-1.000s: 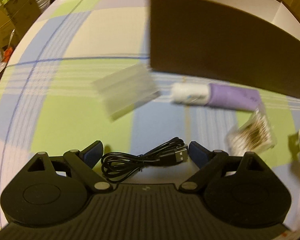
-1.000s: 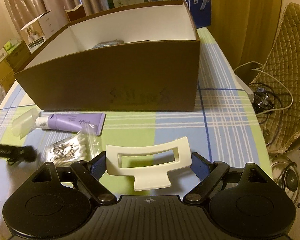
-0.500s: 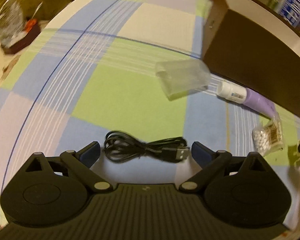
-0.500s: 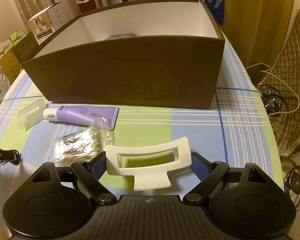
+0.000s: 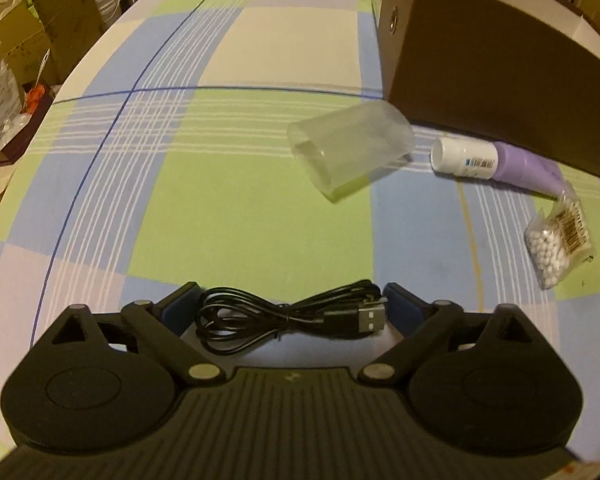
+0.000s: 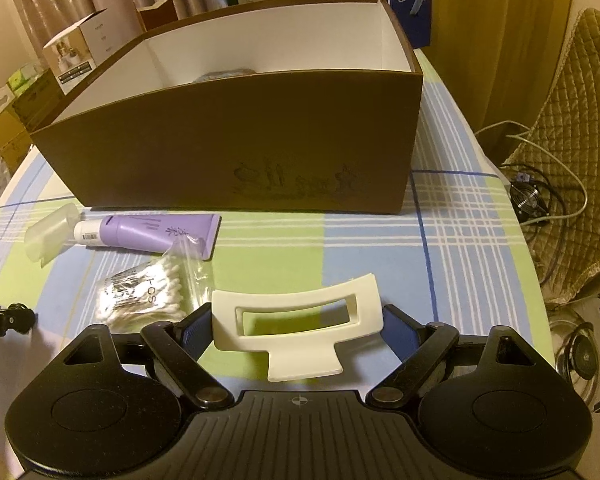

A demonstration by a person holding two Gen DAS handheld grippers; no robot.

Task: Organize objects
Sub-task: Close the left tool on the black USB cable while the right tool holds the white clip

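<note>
Here the left gripper is clamping a limp coiled black USB cable by its ends; the right gripper is squeezing a stiff, light cream plastic bracket edgewise.

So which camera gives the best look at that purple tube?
The right wrist view: the purple tube lies there whole, cap to crimped end. In the left wrist view only its white cap and part of the body show.

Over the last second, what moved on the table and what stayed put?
The left gripper carried the black USB cable sideways, away from the brown box, which slid toward the right edge of its view. The right gripper kept the white plastic holder between its fingers. The purple tube, cotton swabs and clear cap lay unmoved.
</note>
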